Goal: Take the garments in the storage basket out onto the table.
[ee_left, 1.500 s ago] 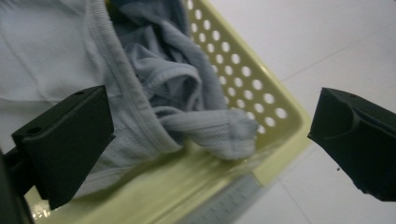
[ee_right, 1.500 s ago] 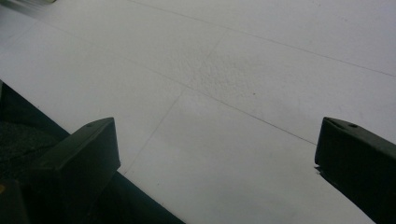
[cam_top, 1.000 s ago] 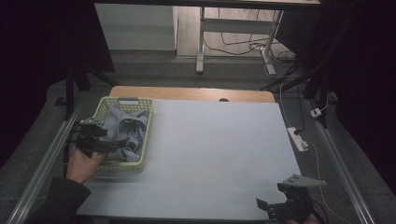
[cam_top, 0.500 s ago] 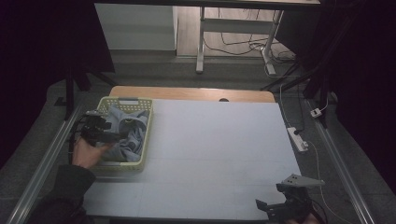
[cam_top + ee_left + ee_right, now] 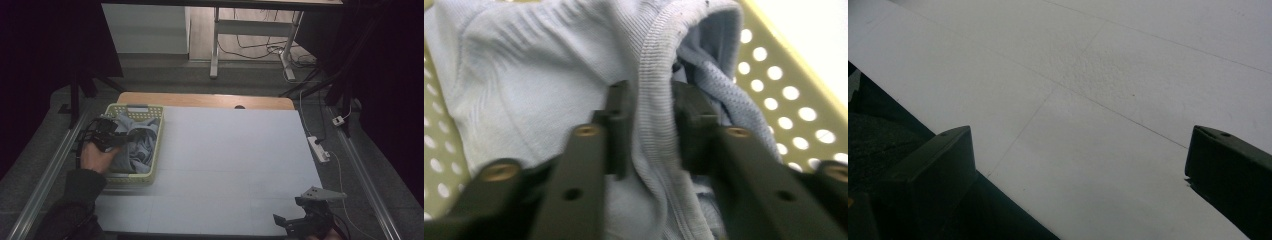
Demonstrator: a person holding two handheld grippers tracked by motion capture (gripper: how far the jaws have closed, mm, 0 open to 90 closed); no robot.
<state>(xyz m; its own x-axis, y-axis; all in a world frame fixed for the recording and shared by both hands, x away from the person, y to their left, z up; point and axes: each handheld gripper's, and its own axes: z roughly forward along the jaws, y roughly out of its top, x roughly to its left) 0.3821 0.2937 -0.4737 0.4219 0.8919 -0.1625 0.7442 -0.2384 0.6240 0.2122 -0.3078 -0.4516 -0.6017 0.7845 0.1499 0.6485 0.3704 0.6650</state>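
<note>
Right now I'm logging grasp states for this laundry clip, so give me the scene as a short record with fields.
surface: white table
container: yellow-green basket, at the table's left
contents: pale blue garment
left gripper: jaws just closed, pinching the garment's ribbed hem
right gripper: jaws apart, nothing between them, over the table's near right edge

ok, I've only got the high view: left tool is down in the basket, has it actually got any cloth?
Observer: Yes. In the left gripper view the left tool has just been closing, and its pads press on a ribbed edge of the light blue knit garment between them.
Operator: Basket wall caught too?
Observer: No, the perforated wall of the basket stands off to one side of the jaws.
Operator: Right tool?
Observer: In its own view the right tool is open, nothing between its jaws, over the bare white table.
</note>
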